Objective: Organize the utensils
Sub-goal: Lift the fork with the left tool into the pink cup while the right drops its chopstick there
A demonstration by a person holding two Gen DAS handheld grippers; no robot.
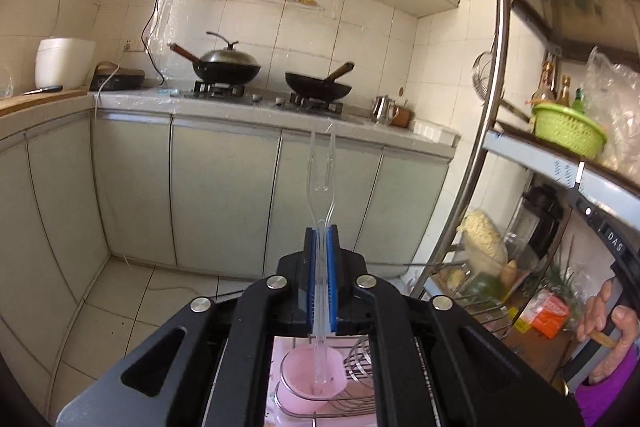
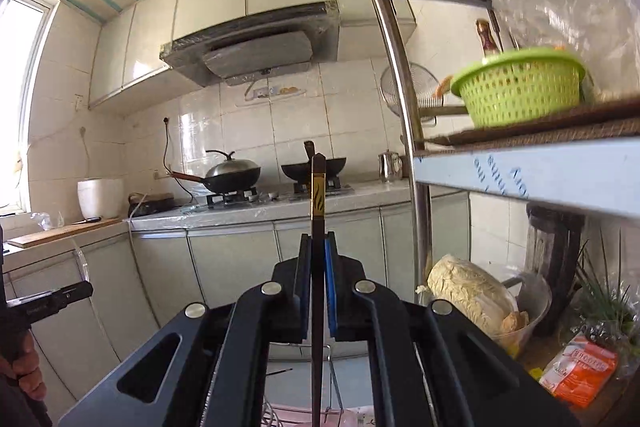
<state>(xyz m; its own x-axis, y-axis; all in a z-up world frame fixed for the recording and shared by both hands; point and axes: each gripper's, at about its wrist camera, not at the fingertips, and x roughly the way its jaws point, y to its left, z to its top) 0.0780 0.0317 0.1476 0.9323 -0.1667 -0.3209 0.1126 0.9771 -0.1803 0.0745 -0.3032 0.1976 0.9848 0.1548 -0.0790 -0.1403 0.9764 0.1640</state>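
Holding: your left gripper [image 1: 323, 239] pinches a clear plastic two-pronged fork [image 1: 321, 163], prongs pointing away from you; your right gripper [image 2: 319, 247] is pressed on a dark brown wooden chopstick [image 2: 317, 195] with a gold band.
Containers: below the left gripper a pink plastic cup [image 1: 308, 379] sits in a wire dish rack [image 1: 360, 359]; the fork's handle end shows over the cup.
Shelf: a green perforated plastic basket [image 2: 520, 91] stands on the metal rack; you cannot see its contents.
Hidden: the chopstick's lower end is cut off by the frame.
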